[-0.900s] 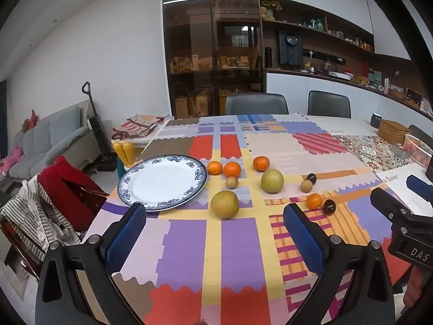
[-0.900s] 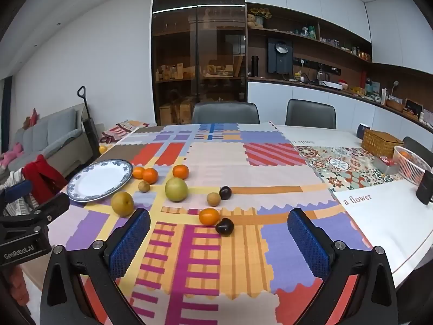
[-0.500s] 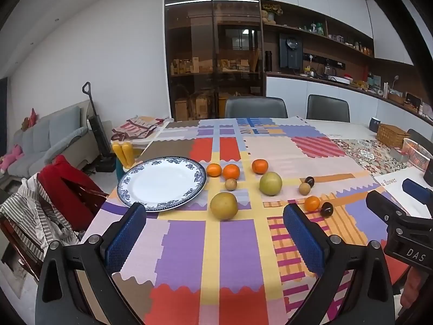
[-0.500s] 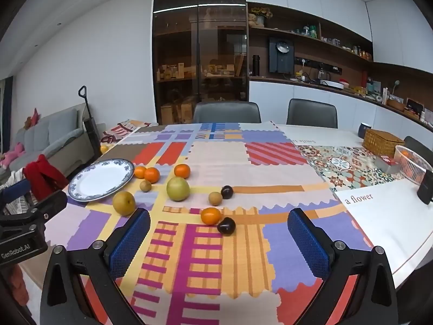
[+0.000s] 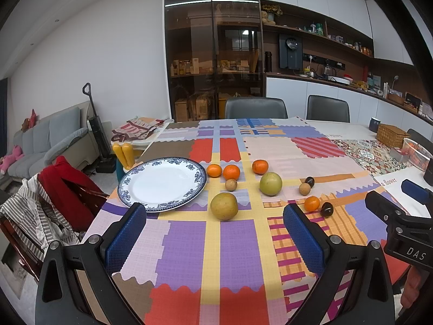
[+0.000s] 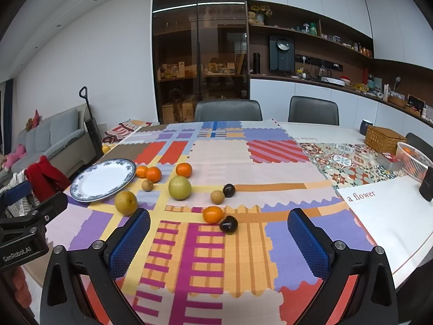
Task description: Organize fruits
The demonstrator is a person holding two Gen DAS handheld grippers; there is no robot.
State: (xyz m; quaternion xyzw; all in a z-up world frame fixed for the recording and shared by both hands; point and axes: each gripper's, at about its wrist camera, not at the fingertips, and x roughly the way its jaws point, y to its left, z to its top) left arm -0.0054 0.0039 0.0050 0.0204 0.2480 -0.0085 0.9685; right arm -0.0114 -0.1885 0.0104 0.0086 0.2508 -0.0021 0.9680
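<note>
**Mia:** From the left view, the left claw [image 5: 213, 239] is wide open and holds nothing. The plate [image 5: 162, 203] sits far left on the cloth. A yellow pear [image 5: 224, 206] lies just right of it.

**Ben:** It's round. A bump could roll it off the near edge.

**Mia:** From the right view, the right claw [image 6: 218, 239] is wide open too, and empty. An orange [image 6: 213, 214] touches a dark fruit [image 6: 228, 224], just beyond it.

**Ben:** Grab one and the other may roll away.
</note>
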